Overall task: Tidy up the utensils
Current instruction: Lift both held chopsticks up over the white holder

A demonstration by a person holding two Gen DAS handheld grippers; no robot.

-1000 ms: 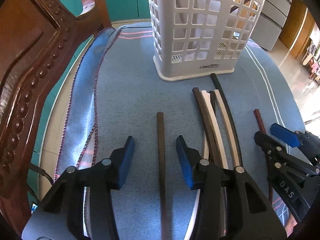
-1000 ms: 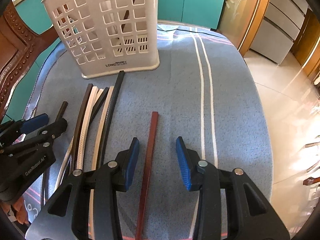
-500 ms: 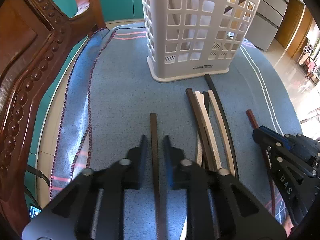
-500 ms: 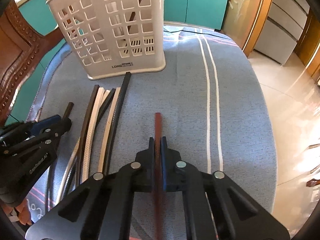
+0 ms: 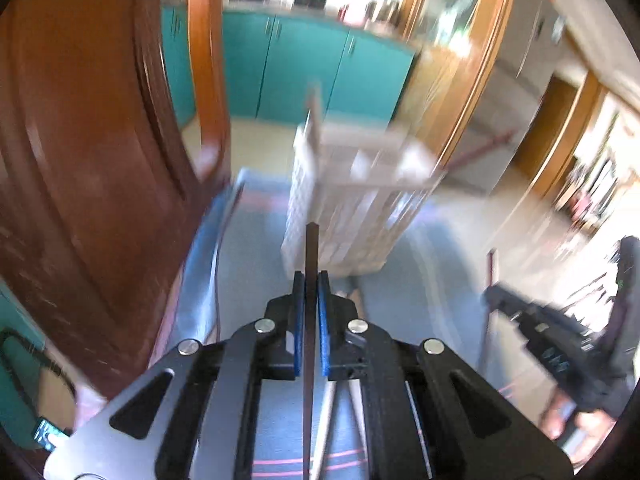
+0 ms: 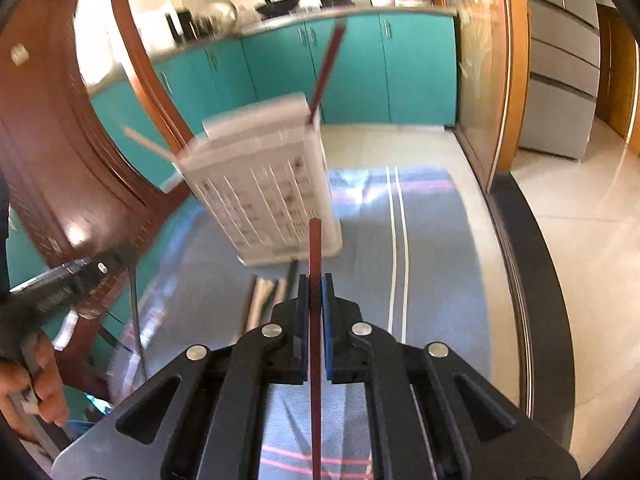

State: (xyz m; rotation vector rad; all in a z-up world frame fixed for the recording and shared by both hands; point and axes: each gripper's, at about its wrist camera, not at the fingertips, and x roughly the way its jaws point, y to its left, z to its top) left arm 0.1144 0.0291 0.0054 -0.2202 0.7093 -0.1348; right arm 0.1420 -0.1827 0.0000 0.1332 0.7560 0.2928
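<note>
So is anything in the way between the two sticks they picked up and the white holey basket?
Nothing visible. The dark brown chopstick and the reddish chopstick point at the white plastic lattice basket across bare blue cloth.

Carved wooden chair [image 5: 80,184] at left; teal cabinets [image 6: 352,72] behind; blue striped cloth [image 6: 432,264] over surface.

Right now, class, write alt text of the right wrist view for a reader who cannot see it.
The right gripper is shut on a reddish-brown chopstick pointing toward a white slotted plastic basket on a blue cloth-covered table. More chopsticks lie before the basket.
</note>
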